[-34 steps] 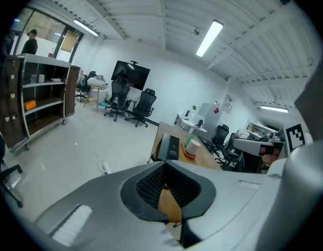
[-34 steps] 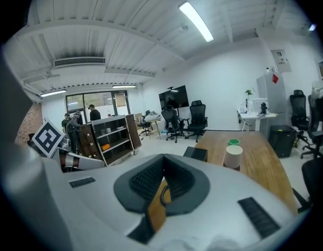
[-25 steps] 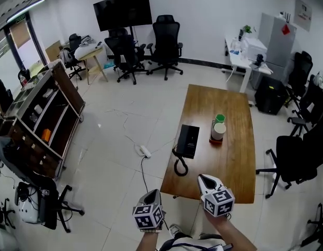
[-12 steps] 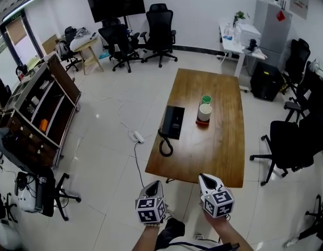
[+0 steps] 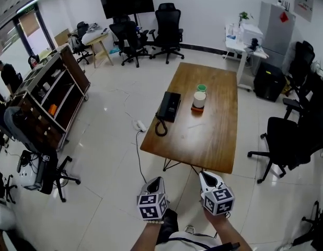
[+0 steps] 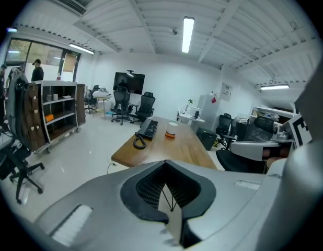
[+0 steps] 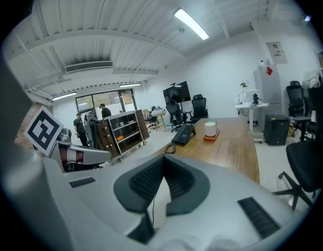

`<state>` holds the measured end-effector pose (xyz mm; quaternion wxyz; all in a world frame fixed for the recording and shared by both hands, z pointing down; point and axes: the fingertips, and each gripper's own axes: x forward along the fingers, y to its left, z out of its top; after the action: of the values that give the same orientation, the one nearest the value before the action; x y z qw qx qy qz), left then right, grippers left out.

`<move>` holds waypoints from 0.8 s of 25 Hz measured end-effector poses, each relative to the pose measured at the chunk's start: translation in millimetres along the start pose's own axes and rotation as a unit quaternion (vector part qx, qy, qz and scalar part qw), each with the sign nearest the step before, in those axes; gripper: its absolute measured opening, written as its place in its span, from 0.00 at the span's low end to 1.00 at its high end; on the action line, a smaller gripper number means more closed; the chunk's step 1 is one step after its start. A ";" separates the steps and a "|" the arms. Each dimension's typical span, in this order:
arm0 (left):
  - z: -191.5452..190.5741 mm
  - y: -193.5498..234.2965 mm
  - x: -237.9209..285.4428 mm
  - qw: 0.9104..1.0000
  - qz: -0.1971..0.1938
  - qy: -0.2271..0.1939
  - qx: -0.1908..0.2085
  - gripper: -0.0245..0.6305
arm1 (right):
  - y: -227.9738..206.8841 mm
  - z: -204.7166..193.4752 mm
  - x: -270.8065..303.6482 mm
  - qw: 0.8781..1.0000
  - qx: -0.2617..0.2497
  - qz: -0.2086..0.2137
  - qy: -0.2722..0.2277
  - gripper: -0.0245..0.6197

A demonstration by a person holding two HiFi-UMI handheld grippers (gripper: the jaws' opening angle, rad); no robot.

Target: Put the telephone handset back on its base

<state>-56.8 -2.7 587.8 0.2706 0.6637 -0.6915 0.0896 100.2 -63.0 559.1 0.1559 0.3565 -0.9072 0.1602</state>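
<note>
Down at the bottom of the head view, held side by side over pale tiled floor (image 5: pixel 106 140): left gripper (image 5: pixel 156 181) and right gripper (image 5: pixel 203 175), well short of the long brown wooden table (image 5: pixel 214 140). Lying near that table's left edge, black desk telephone (image 5: pixel 169 106) with coiled cord looped beside it, handset too small to make out. Near it, white cup (image 5: pixel 199 96). Through the left gripper view, jaws pressed fully together, nothing between, telephone far ahead. Through the right gripper view, jaws likewise together and empty.

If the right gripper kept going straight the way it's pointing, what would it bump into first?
Probably the near end of the long brown wooden table; the right gripper, jaws shut and empty, points at it. Height is unclear, so it might pass above.
</note>
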 end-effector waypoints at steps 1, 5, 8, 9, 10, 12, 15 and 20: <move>-3.8 -3.5 -7.2 1.000 0.004 -0.003 -0.002 0.05 | 3.0 -1.3 -6.0 1.000 -0.002 0.005 -0.001 0.04; -18.2 -15.3 -32.9 1.000 0.017 -0.012 -0.007 0.05 | 15.8 -5.0 -26.4 1.000 -0.013 0.024 -0.004 0.04; -27.5 -23.9 -48.4 1.000 0.021 -0.017 -0.010 0.05 | 23.0 -6.7 -41.4 0.999 -0.018 0.033 -0.007 0.04; -29.9 -26.0 -52.7 0.999 0.023 -0.019 -0.011 0.05 | 25.3 -7.3 -45.5 0.999 -0.020 0.035 -0.008 0.04; -32.0 -27.8 -56.8 0.999 0.025 -0.021 -0.012 0.05 | 27.8 -8.3 -49.2 0.999 -0.021 0.038 -0.009 0.04; -36.5 -30.9 -64.9 0.999 0.026 -0.023 -0.013 0.05 | 33.4 -12.2 -56.3 0.999 -0.023 0.042 -0.008 0.04; -44.4 -34.0 -77.4 0.999 0.026 -0.026 -0.013 0.05 | 42.5 -20.3 -66.9 0.999 -0.024 0.046 -0.008 0.04; -48.4 -39.1 -92.5 0.999 0.028 -0.031 -0.012 0.05 | 51.1 -22.5 -81.8 0.998 -0.029 0.048 -0.012 0.04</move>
<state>-9.2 97.0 573.5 0.2541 0.6432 -0.7190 0.0685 125.5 30.4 537.7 0.1476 0.3093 -0.9294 0.1370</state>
